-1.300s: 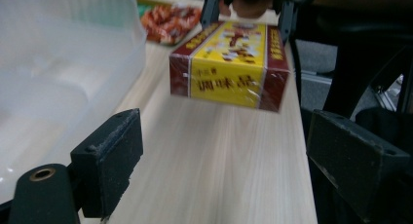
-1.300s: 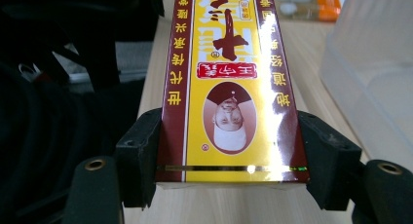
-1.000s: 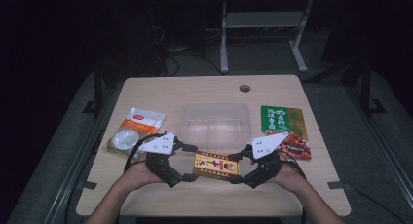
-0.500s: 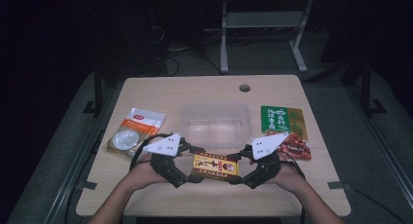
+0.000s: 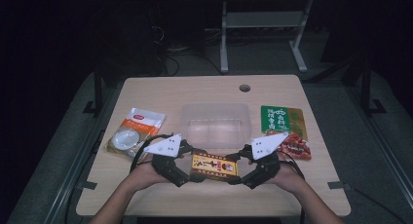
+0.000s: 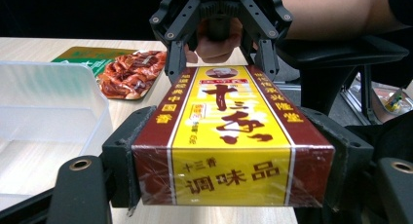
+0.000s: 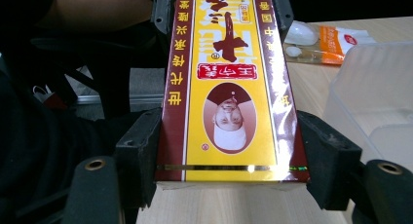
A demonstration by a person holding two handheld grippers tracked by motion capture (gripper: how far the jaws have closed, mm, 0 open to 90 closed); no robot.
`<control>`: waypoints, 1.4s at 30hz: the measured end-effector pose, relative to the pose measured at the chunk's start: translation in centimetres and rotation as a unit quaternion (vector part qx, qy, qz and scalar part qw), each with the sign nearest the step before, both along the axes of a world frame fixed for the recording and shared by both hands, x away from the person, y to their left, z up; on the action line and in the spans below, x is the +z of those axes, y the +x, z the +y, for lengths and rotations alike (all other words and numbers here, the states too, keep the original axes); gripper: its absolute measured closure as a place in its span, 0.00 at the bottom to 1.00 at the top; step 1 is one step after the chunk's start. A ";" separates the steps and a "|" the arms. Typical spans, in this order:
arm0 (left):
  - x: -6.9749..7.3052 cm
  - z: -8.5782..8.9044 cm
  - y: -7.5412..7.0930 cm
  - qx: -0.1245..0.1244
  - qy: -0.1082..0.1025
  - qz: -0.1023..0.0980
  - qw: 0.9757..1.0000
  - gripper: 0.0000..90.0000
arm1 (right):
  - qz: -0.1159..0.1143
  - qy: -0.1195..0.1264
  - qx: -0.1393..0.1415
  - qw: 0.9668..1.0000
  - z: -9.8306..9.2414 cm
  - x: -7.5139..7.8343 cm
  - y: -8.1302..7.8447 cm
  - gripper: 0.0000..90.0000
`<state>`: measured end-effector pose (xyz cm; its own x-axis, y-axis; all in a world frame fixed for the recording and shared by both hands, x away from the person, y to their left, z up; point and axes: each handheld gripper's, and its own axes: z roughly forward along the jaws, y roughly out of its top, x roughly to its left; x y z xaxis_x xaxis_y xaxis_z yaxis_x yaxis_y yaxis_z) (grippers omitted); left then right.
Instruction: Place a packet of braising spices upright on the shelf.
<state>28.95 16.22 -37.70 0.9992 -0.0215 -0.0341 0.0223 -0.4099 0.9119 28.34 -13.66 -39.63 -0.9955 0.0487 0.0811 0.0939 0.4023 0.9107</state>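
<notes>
In the high view, a yellow and dark red seasoning box (image 5: 215,166) lies near the front edge of the wooden table (image 5: 204,90), between the two grippers. The left gripper (image 5: 189,166) meets its left end and the right gripper (image 5: 239,169) meets its right end. Behind the box stands a clear plastic container (image 5: 216,122). Left of it lies an orange and white packet (image 5: 132,132), and on the right are a green packet (image 5: 281,119) and a red snack packet (image 5: 294,146).

The left gripper view shows the printed end face of the box (image 6: 233,153) and its wrapping film, which the high view is too small to show. The jaws have just been closing and now sit against both long sides of the box. The far gripper (image 6: 221,63) clamps the other end, with fingers (image 6: 214,43) behind it.

In the right gripper view, the box (image 7: 230,87) carries a portrait label, seen upside down, and the jaws press on both its sides.

Both forearms come in from the bottom of the high view, and the hands (image 5: 146,174) turn inward toward each other.
</notes>
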 end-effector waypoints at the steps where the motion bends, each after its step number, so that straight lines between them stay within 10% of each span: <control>1: 0.0 0.0 0.0 0.001 -0.002 0.000 1.000 0.30 | -0.001 0.000 0.001 1.000 0.0 0.0 0.0 0.35; 22: 0.2 0.3 0.4 -0.007 0.000 0.023 1.000 0.35 | 0.003 -0.001 0.002 1.000 0.3 -0.2 0.0 0.34; 32: 0.6 0.3 1.2 0.001 0.013 0.023 1.000 0.35 | 0.003 -0.020 -0.056 0.998 -1.2 -0.6 -0.1 0.15; 42: 1.6 0.7 3.4 0.017 0.030 0.028 0.999 0.35 | 0.020 -0.117 -0.133 0.984 -2.8 -3.4 -2.2 0.16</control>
